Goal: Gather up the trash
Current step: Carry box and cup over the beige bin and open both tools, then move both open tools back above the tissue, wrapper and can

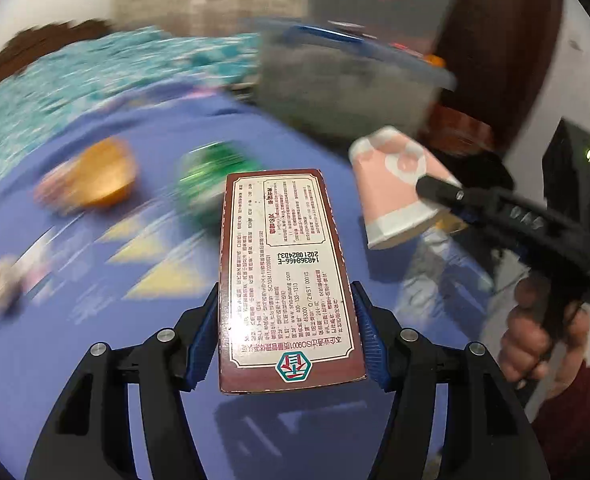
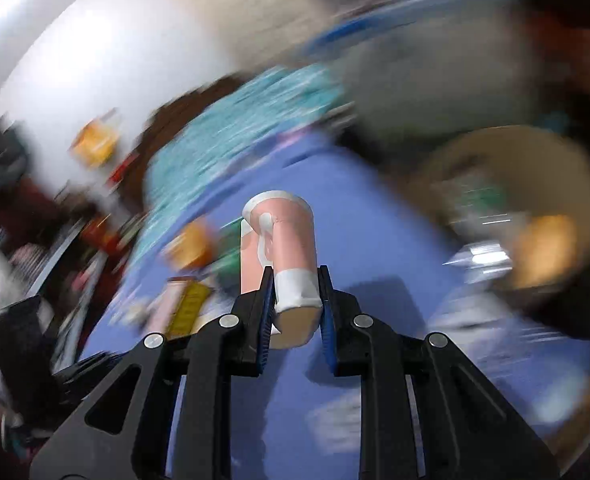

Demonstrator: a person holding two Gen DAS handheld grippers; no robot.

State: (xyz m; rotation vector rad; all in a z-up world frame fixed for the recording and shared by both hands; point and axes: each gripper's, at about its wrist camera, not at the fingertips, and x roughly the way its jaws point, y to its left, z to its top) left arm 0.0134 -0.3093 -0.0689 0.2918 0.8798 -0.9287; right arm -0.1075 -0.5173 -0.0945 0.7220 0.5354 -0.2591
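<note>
My left gripper (image 1: pixel 285 320) is shut on a long brown carton with a cream printed label (image 1: pixel 283 264), held lengthwise above the blue tablecloth (image 1: pixel 95 360). My right gripper (image 2: pixel 296 304) is shut on a pink and white paper cup (image 2: pixel 281 248), squeezed near its open rim; the cup's base points away from the camera. In the left wrist view that same paper cup (image 1: pixel 395 184) hangs at the right in the right gripper (image 1: pixel 439 196), with a hand (image 1: pixel 543 332) on its handle. A blurred orange wrapper (image 1: pixel 103 176) and green wrapper (image 1: pixel 207 176) lie on the cloth.
A grey bin with a blue rim (image 1: pixel 347 80) stands at the table's far side. A round tan bowl-like container (image 2: pixel 527 208) with blurred items sits at the right. A teal patterned cloth (image 1: pixel 75 80) lies behind. More small wrappers (image 1: pixel 3 284) rest at the left edge. Both views are motion-blurred.
</note>
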